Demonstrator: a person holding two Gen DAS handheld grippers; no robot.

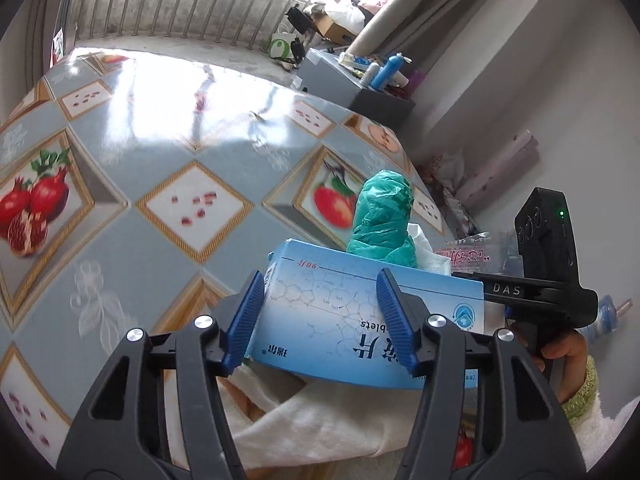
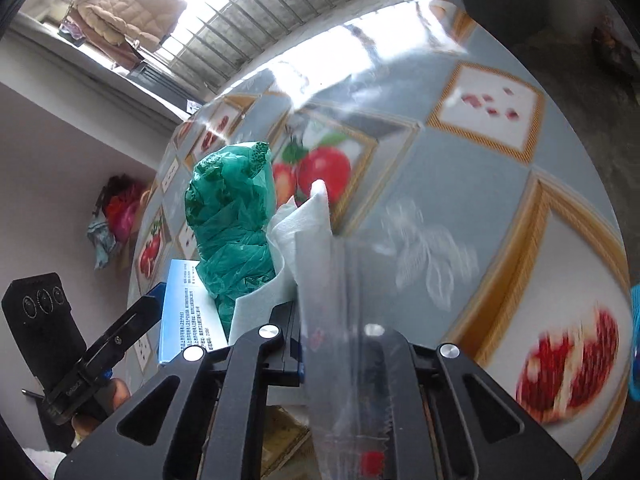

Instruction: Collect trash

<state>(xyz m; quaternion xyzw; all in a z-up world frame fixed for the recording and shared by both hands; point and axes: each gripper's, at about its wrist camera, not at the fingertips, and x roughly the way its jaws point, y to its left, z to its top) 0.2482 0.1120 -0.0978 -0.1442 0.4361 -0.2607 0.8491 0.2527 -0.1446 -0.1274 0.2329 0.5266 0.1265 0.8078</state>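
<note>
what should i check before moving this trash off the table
1. Left claw grip on the blue box: ok, both blue pads press its sides.
2. Green bag steady: cannot tell, it stands bunched behind the box, and what it rests on is hidden.
3. White tissue secured: cannot tell, it sits beside the green bag and its lower end is hidden.
4. Right claw grip on the clear wrapper: cannot tell, the wrapper covers the fingers.
5. Trash container in reach: cannot tell, none shows in either view.
6. Table free of other trash: ok for the part in view.
</note>
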